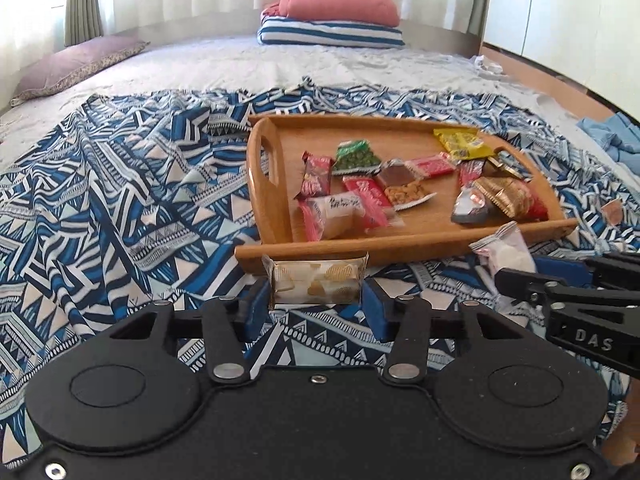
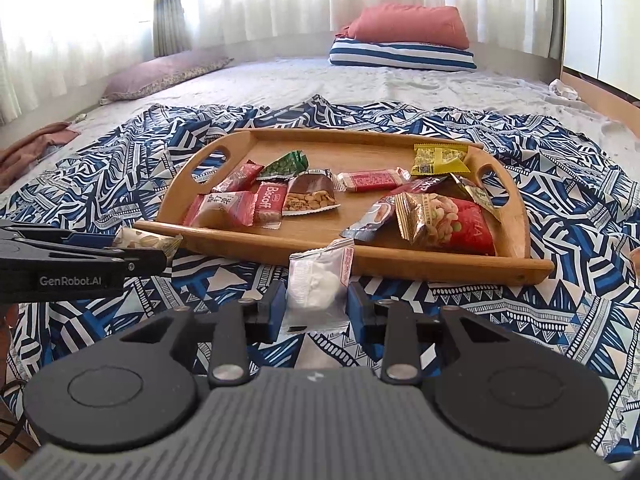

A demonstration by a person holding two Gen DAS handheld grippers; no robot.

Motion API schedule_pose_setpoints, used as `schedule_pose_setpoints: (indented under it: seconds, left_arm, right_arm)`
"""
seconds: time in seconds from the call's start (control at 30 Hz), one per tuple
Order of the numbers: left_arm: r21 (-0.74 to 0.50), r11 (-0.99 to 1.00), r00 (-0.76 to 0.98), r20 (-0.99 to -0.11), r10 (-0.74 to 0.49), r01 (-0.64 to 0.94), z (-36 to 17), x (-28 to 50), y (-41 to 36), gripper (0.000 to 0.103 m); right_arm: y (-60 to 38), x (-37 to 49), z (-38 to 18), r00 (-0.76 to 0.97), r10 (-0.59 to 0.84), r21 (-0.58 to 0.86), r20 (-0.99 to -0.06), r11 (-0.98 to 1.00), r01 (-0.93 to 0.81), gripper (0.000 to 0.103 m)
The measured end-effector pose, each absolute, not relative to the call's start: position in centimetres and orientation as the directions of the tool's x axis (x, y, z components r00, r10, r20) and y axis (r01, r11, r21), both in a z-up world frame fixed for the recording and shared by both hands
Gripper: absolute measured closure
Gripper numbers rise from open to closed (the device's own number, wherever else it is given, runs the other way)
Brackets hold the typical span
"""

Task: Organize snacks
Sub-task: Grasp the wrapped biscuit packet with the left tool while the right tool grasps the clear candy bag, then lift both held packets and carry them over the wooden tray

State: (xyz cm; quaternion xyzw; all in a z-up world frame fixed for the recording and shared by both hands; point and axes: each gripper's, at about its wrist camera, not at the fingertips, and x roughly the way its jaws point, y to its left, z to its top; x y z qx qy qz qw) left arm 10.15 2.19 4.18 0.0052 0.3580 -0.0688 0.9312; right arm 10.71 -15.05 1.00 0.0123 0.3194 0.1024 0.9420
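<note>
I hold 2 snacks just short of the wooden tray's near rim. My left hand-held gripper is closed on a clear biscuit packet, pinched at its ends; my right hand-held gripper is closed on a white wafer packet, gripped low with most of it standing free above the pads. The slippery film could slide out, I judge, or the wafer could crush. The tray sits on a rumpled patterned blanket on the bed, so a bumped rim might tip it and spill the peanut bag and Biscoff packet.
</note>
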Motion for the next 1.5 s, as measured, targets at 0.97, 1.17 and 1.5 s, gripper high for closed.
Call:
schedule_pose_setpoints:
  seconds: [0.97,1.17,1.5]
  left_arm:
    - [-0.065,0.985,0.758,-0.632,-0.163,0.157,6.6,12.0,0.3,0.056]
    - [-0.070,0.985,0.756,-0.634,-0.166,0.158,6.3,11.9,0.3,0.056]
    - [-0.052,0.983,0.746,-0.645,-0.166,0.174,5.2,11.3,0.3,0.056]
  right_arm:
    - [-16.0,12.6,4.1,0.823,0.183,0.080,-0.538,0.983,-0.167,0.064]
    - [-16.4,12.9,3.1,0.811,0.159,0.071,-0.563,0.987,-0.145,0.048]
    - [-19.8,10.6,0.6,0.787,0.160,0.102,-0.596,0.987,-0.124,0.022]
